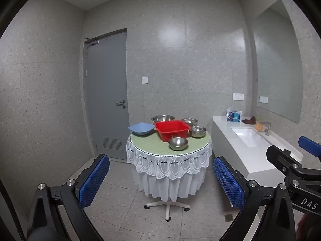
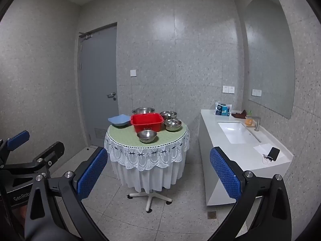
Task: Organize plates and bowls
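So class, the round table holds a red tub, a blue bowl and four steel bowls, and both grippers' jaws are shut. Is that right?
Not quite. The table, red tub, blue bowl and four steel bowls are as stated, but the jaws of the left gripper and right gripper stand wide open, empty, as each wrist view shows.
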Tool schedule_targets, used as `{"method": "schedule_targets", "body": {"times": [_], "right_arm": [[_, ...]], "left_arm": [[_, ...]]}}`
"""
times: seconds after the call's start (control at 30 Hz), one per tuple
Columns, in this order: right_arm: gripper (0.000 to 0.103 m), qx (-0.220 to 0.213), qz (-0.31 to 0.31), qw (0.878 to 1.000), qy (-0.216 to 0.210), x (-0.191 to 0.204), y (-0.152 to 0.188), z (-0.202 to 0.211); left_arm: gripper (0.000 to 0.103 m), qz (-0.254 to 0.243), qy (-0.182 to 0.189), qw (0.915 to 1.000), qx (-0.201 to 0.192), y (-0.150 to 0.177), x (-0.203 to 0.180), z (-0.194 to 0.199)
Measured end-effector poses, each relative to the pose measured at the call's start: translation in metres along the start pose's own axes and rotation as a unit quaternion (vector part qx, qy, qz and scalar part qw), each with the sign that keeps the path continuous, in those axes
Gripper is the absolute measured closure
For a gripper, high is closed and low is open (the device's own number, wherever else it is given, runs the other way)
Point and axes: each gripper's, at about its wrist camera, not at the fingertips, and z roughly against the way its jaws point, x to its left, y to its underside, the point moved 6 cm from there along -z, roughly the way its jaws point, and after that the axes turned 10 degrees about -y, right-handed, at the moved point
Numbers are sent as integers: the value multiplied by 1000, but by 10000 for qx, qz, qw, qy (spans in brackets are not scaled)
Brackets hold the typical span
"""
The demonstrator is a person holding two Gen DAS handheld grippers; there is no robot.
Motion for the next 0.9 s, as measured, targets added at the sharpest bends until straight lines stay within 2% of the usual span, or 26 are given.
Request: {"method": "schedule_targets", "body": {"times": [0.2, 0.47, 0.53, 0.9], "right_arm": [[0, 269, 30, 9996, 59, 12, 5, -12], [0, 252, 12, 9996, 88, 16, 5, -14], [0, 258, 12, 9996, 94, 18, 5, -14], [0, 297, -25, 9995, 93, 16, 5, -17]], "left_arm": [[1, 6, -3, 10000, 28, -4, 4, -1], [1, -2, 28, 10000, 47, -10, 11, -12], [1, -11, 13, 10000, 8, -1, 6, -8], [1, -60, -26, 10000, 9, 1, 3, -13]]}}
